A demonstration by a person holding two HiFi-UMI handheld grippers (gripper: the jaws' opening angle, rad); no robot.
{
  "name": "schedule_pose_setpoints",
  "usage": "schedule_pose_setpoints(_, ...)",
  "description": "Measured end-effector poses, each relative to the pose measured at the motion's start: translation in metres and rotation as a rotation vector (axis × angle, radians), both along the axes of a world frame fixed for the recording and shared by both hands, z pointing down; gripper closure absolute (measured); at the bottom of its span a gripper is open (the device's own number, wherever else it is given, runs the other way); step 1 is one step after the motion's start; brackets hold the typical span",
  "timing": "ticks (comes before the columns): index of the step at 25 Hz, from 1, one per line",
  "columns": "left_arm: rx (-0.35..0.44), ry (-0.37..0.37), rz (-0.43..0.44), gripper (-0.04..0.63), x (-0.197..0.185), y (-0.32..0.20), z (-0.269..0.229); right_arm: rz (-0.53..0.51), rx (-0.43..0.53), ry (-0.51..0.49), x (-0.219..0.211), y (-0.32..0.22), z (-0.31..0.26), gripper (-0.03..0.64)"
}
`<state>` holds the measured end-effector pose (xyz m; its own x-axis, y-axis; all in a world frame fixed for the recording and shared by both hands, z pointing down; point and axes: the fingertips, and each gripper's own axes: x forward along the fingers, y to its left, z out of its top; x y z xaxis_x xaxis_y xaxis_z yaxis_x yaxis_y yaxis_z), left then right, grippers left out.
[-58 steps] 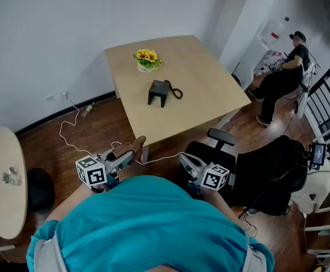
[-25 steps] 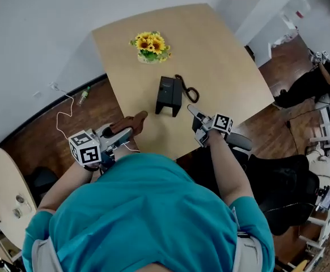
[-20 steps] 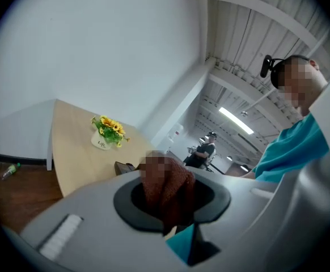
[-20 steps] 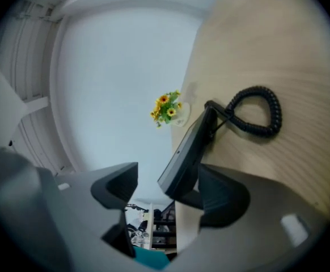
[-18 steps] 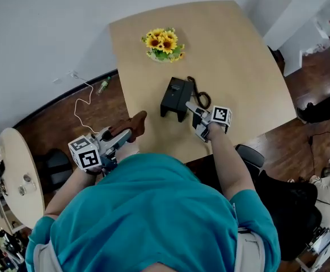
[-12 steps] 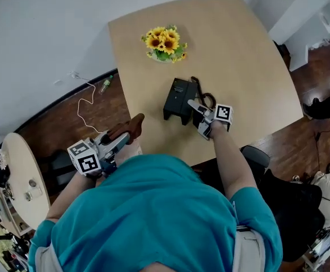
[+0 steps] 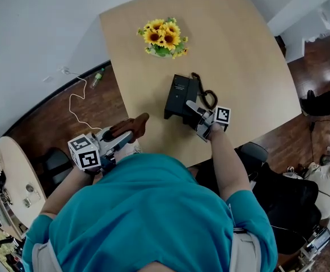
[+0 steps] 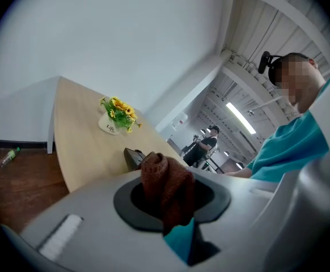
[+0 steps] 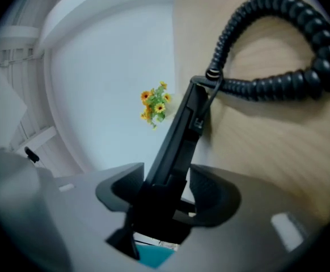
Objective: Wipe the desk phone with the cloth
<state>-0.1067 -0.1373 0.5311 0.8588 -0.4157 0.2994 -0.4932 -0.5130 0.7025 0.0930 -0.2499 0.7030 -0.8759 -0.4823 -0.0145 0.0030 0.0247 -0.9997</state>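
The right gripper's [image 7: 193,112] jaws have just been closing on the phone's [image 7: 179,94] near edge, which stands between them. The phone looks rigid, light and likely to slide, so a firm edge hold suits. The left gripper [image 7: 124,135] pinches the soft cloth [image 8: 166,188], well short of the phone.

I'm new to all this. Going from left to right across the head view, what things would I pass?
small round table → white cable on the floor → brown cloth → desk phone → black office chair
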Motion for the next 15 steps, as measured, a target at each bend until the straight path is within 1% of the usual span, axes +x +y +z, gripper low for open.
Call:
schedule_pose_setpoints(5, 0.004, -0.006, -0.025, 0.508, -0.005, 0.000, -0.001, 0.014, -0.012, -0.010, 0.003, 0.004, -0.001, 0.388)
schedule_pose_setpoints(8, 0.022, -0.006, -0.020, 0.508, -0.003, -0.001, -0.006, 0.012, 0.050, 0.002, 0.001, 0.013, -0.018, 0.407)
schedule_pose_setpoints(10, 0.064, -0.015, -0.007, 0.506, 0.001, -0.011, -0.016, 0.011, 0.096, -0.003, -0.001, 0.022, -0.043, 0.408)
schedule_pose_setpoints(12, 0.152, -0.043, 0.027, 0.508, 0.010, -0.034, -0.035, -0.003, 0.139, 0.003, -0.004, 0.032, -0.073, 0.410)
schedule_pose_setpoints(14, 0.300, -0.105, 0.093, 0.508, 0.029, -0.062, -0.063, -0.028, 0.172, 0.024, -0.011, 0.044, -0.102, 0.411)
schedule_pose_setpoints(15, 0.390, -0.154, 0.134, 0.508, 0.042, -0.075, -0.076, -0.039, 0.184, 0.034, -0.015, 0.050, -0.115, 0.411)
